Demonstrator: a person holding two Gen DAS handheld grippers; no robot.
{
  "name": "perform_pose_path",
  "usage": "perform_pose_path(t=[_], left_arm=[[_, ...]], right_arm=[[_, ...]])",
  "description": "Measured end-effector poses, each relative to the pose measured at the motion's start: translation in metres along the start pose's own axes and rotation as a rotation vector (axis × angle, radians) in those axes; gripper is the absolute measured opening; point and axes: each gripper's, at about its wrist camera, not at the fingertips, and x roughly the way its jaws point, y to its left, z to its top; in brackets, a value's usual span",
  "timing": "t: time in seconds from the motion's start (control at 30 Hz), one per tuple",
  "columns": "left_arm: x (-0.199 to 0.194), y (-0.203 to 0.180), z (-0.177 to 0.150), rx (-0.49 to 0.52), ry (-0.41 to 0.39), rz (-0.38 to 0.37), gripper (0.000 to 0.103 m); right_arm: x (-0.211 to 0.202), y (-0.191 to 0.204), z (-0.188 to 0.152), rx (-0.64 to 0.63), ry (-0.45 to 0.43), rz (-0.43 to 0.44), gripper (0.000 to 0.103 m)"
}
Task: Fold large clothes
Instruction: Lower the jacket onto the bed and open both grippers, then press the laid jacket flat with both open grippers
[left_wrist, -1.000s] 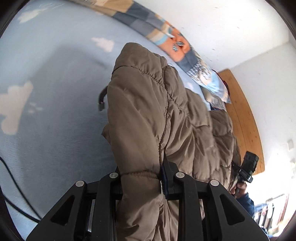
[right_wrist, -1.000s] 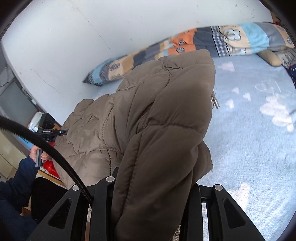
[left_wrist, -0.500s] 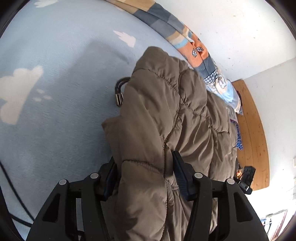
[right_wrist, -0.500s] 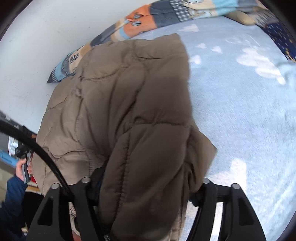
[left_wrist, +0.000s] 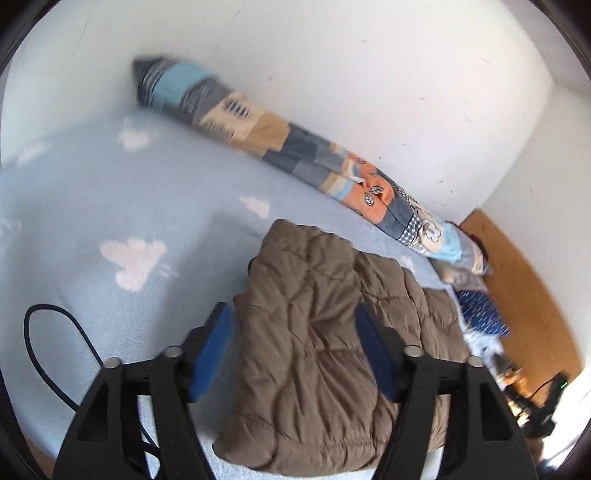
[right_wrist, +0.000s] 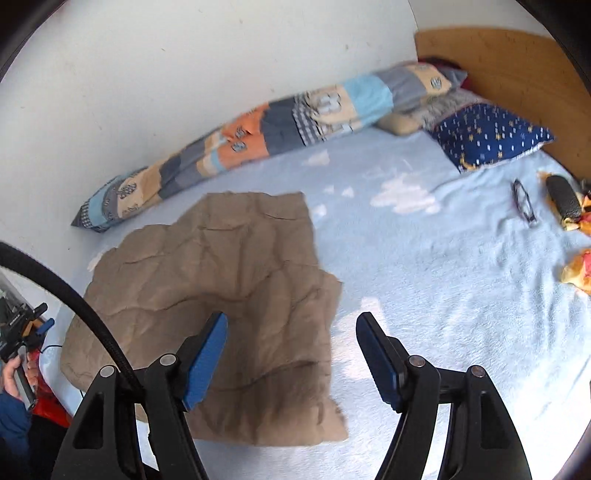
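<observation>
**Letting go of the folded jacket**

We are over the bed (right_wrist: 424, 266), its pale blue cover printed with white clouds, set against a white wall. The brown quilted jacket (right_wrist: 229, 280) lies on it in a folded slab, near the edge closest to us, with a long patchwork bolster (right_wrist: 258, 136) along the wall beyond it and a navy star pillow (right_wrist: 491, 136) well apart towards the headboard.

The step in hand looks like the release after a fold, so the thing to do well is to come away cleanly: we would lift straight off and keep the pads clear of the cloth, since a puffy jacket like this will likely spring open if a pad drags its top layer. Before the next fold we would check that the edges sit square.

Our left gripper (left_wrist: 295, 350) is opening, its blue pads (left_wrist: 214, 350) standing either side of the jacket's near end; the cloth lies between them but seems to be free of both. Our right gripper (right_wrist: 291, 354) stands wide and holds nothing; the jacket's right-hand edge runs below and between its fingers, mostly towards the left one.

A pair of glasses (right_wrist: 522, 201) lies far off by the pillow.
</observation>
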Motion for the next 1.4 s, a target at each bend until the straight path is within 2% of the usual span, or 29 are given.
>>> perform_pose_path(t=[0.13, 0.23, 0.3, 0.4, 0.47, 0.53, 0.63, 0.83, 0.93, 1.07, 1.27, 1.4], left_arm=[[-0.025, -0.062, -0.045, 0.182, -0.027, 0.054, 0.082], [-0.024, -0.103, -0.077, 0.299, 0.014, 0.090, 0.083], [-0.018, -0.123, -0.094, 0.338, 0.056, 0.107, 0.083], [-0.009, -0.138, -0.112, 0.348, 0.074, 0.127, 0.083], [-0.001, -0.137, -0.113, 0.325, 0.067, 0.151, 0.083], [0.006, -0.134, -0.111, 0.300, 0.046, 0.198, 0.083], [0.024, -0.124, -0.105, 0.243, 0.066, 0.246, 0.083], [0.060, -0.125, -0.115, 0.338, 0.113, 0.349, 0.090], [0.072, -0.119, -0.117, 0.324, 0.143, 0.349, 0.093], [0.086, -0.114, -0.119, 0.331, 0.164, 0.351, 0.098], [0.086, -0.118, -0.123, 0.344, 0.140, 0.376, 0.099], [0.081, -0.120, -0.124, 0.333, 0.120, 0.378, 0.099]], right_arm=[[-0.003, 0.045, -0.028, -0.061, -0.013, 0.014, 0.075], [0.004, 0.080, -0.046, -0.099, -0.017, 0.027, 0.073], [0.009, 0.096, -0.056, -0.105, -0.011, 0.063, 0.072], [0.012, 0.121, -0.066, -0.128, -0.027, 0.051, 0.073], [0.016, 0.133, -0.069, -0.121, -0.018, 0.037, 0.073], [0.022, 0.142, -0.072, -0.136, -0.019, -0.034, 0.073], [0.041, 0.151, -0.074, -0.155, 0.031, -0.036, 0.072], [0.076, 0.145, -0.070, -0.127, 0.075, -0.059, 0.073], [0.104, 0.138, -0.072, -0.137, 0.140, -0.064, 0.075], [0.122, 0.134, -0.073, -0.132, 0.167, -0.062, 0.076], [0.123, 0.139, -0.073, -0.157, 0.158, -0.086, 0.077], [0.111, 0.145, -0.077, -0.153, 0.118, -0.088, 0.077]])
